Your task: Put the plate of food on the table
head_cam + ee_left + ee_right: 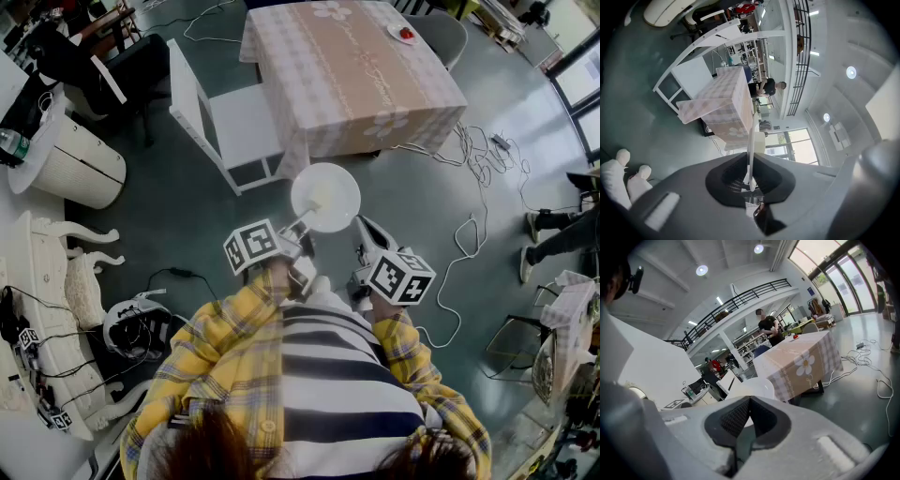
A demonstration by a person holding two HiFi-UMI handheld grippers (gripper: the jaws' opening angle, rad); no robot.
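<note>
In the head view a round white plate (325, 197) is carried above the floor in front of the person, its face plain white. My left gripper (302, 228) is shut on its near-left rim; the left gripper view has the plate (751, 140) edge-on between the pads of that gripper (750, 180). My right gripper (362, 228) hangs just right of the plate, jaws shut with nothing between them. In the right gripper view the plate (751, 386) lies beyond the closed tips of the right gripper (749, 401). The checked-cloth table (352, 70) stands ahead.
A white chair (234, 122) stands at the table's left side. A small plate with something red (403, 35) sits at the table's far right corner. Cables (483, 164) trail over the floor on the right, near a person's feet (544, 239). A round white stand (70, 164) is at left.
</note>
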